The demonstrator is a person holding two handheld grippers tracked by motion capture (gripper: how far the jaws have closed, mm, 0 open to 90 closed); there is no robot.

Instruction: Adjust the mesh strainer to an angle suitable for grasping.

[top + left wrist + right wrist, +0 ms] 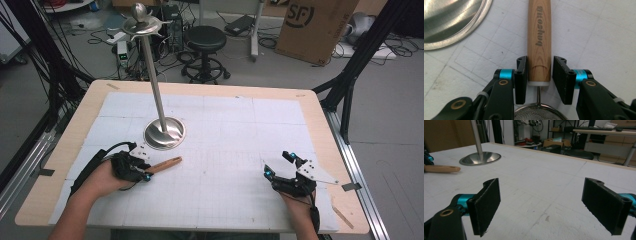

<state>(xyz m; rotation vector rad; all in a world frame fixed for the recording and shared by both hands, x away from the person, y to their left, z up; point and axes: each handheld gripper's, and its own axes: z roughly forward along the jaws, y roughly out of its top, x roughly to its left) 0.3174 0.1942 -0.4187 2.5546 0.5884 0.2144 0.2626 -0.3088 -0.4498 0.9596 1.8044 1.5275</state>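
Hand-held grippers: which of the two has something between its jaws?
The left hand-held gripper: its jaws flank the wooden handle of a mesh strainer. The right hand-held gripper stands wide open over bare table.

Left gripper (146,172) low over table, jaws drawn in close, small gap at one pad; right gripper (278,164) jaws spread wide; both forearms resting near table edge.

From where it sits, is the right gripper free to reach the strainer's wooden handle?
Probably yes. The right gripper is open and holds nothing, and only bare table mat lies between it and the wooden handle, whose near end sits between the left gripper's jaws.
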